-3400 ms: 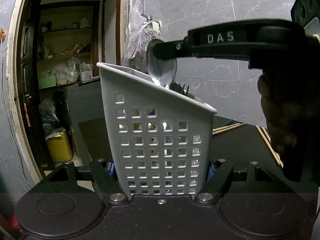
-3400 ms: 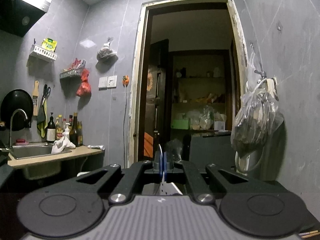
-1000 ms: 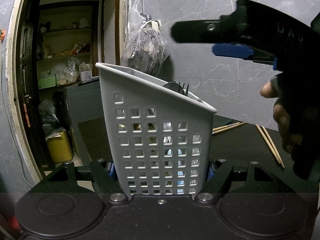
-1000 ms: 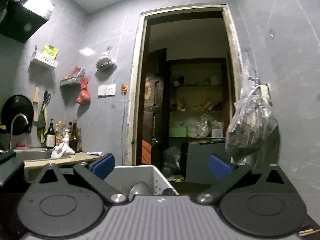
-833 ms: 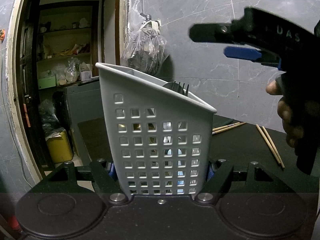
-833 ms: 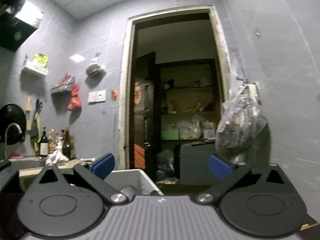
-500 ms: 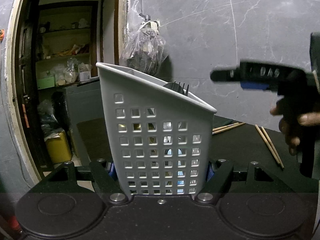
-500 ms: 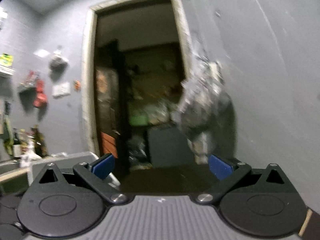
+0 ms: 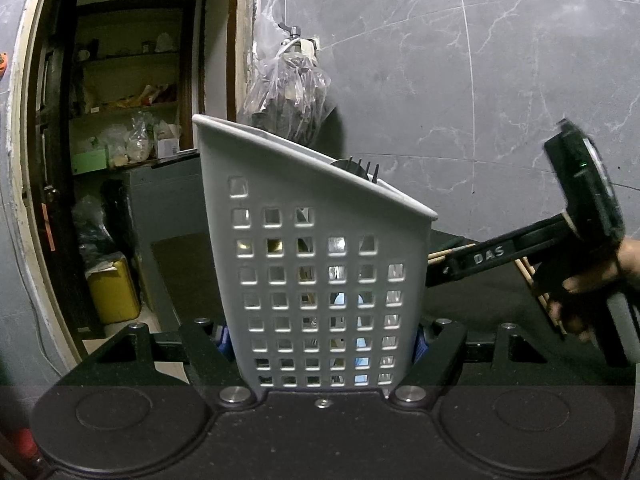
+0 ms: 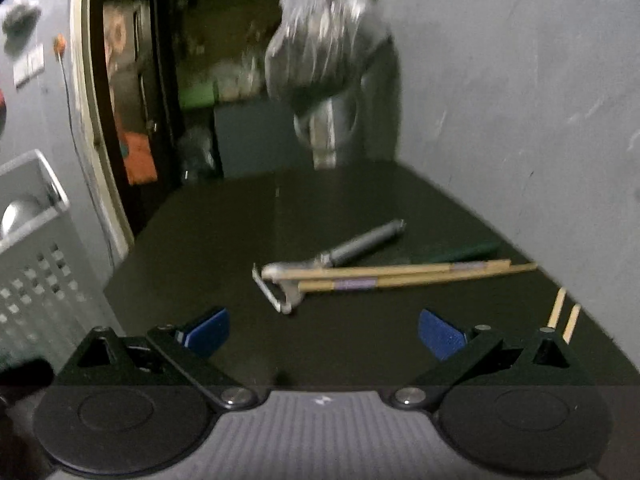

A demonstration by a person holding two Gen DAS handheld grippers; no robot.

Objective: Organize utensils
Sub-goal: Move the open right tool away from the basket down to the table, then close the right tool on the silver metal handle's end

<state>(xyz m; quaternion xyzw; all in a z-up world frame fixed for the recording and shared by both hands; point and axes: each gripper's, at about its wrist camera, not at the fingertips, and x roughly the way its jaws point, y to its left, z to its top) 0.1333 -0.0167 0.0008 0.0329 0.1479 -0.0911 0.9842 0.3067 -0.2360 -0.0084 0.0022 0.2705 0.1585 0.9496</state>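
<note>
Two claws in play. Left claw point(image 9: 322, 340) clamped tight on base of grey utensil caddy point(image 9: 316, 264), blue pads pressed vs both side walls; caddy upright, perforated wall facing cam, slanted rim high at left, low at right. Black fork tines point(image 9: 362, 168) poking above rim near its mid; more utensils dimly visible thru holes, types unclear. Right claw point(image 10: 322, 332) wide open, blue pads far apart, nothing btwn them, touching nothing; angled down over dark bench point(image 10: 224, 240). Ahead of it on bench, just beyond the pads: peeler point(image 10: 332, 264) w/ grey handle, blade head toward cam, handle running back-right. Pair of chopsticks point(image 10: 400, 276) lying across peeler neck, touching it, tips left, butts reaching right toward wall. Two more chopstick ends point(image 10: 562, 312) near right edge, just beside right finger mount, apart from first pair. Dark green item behind chopsticks, too blurred to ID. In right cam, caddy at far left edge, well left of open claw, rounded metal utensil point(image 10: 18, 210) (spoon bowl, prob.) showing inside top. In left cam, right claw seen low at right of caddy, tip hidden behind caddy wall, hand point(image 9: 592, 292) gripping its handle, chopsticks on bench behind it.
</note>
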